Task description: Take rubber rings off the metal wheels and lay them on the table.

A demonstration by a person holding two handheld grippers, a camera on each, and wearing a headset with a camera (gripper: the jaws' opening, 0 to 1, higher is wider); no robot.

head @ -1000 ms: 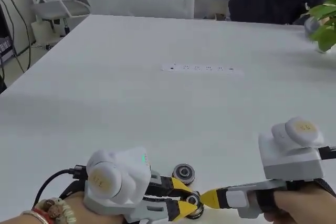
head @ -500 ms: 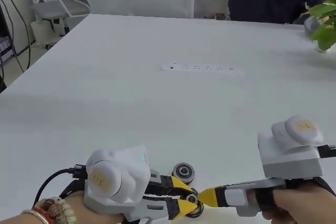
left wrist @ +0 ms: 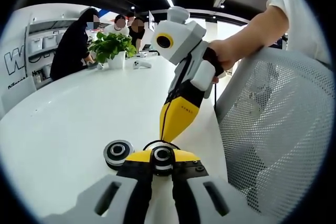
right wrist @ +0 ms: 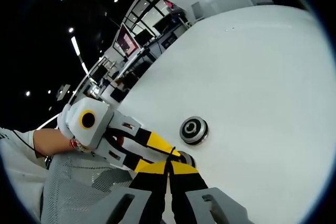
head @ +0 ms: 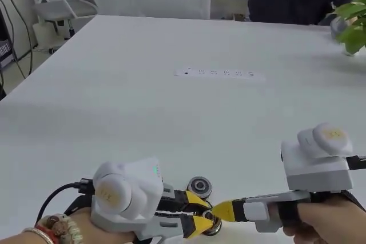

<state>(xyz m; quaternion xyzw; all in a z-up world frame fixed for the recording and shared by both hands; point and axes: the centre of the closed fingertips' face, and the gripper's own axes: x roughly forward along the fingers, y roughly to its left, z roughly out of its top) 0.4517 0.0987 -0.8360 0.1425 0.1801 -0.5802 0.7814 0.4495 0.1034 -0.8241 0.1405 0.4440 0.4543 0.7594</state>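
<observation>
Head view: little has changed, as the left gripper (head: 205, 216) still clamps a metal wheel (head: 213, 227) and the right gripper (head: 219, 214), jaws pinched shut on its rubber ring (left wrist: 157, 144), has barely edged inward, so the ring is not yet off, with a second wheel (head: 200, 187) just beyond both jaws.

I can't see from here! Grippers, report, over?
Left gripper shut on wheel. Right gripper pinching its rubber ring. Second wheel beside, not blocking.

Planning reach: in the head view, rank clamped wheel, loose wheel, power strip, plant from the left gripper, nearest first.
1. Clamped wheel, in the left gripper.
2. Loose wheel, just beyond.
3. Power strip, mid-table.
4. Plant, far right.
</observation>
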